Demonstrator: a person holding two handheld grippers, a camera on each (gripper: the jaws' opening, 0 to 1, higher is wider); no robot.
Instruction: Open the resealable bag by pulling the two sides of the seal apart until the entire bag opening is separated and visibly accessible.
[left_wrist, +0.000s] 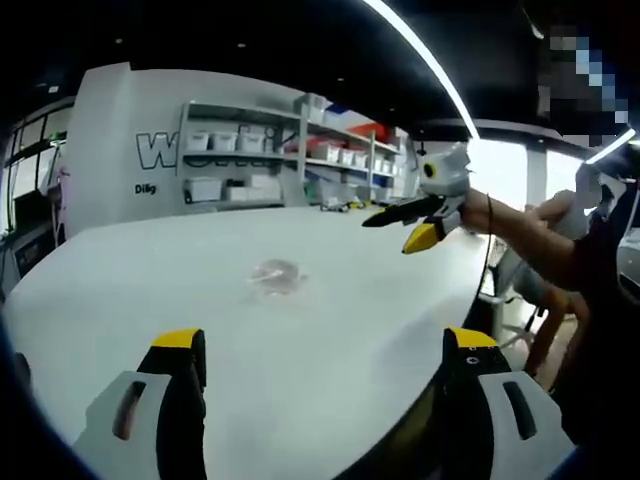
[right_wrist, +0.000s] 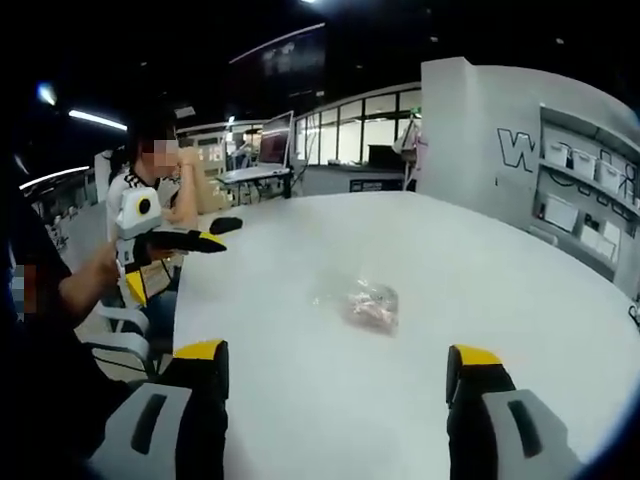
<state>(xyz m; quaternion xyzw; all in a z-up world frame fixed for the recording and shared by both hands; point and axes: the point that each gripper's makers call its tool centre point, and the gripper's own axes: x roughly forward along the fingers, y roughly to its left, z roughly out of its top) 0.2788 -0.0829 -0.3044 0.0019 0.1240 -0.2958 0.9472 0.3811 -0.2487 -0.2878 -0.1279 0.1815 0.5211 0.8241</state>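
Right gripper view: resealable bag lies mid-table, well apart from every edge; likely light, limp, slippery. Both grippers gape wide, empty. Pinch opposite seal lips.

From my feed: white tabletop, rounded edge. Behind it, a shelving unit stacked with white bins, against a white wall with large dark lettering. Long ceiling light strip overhead. In the right gripper view I see a seated person at the tabletop's far side, a monitor on a desk behind.
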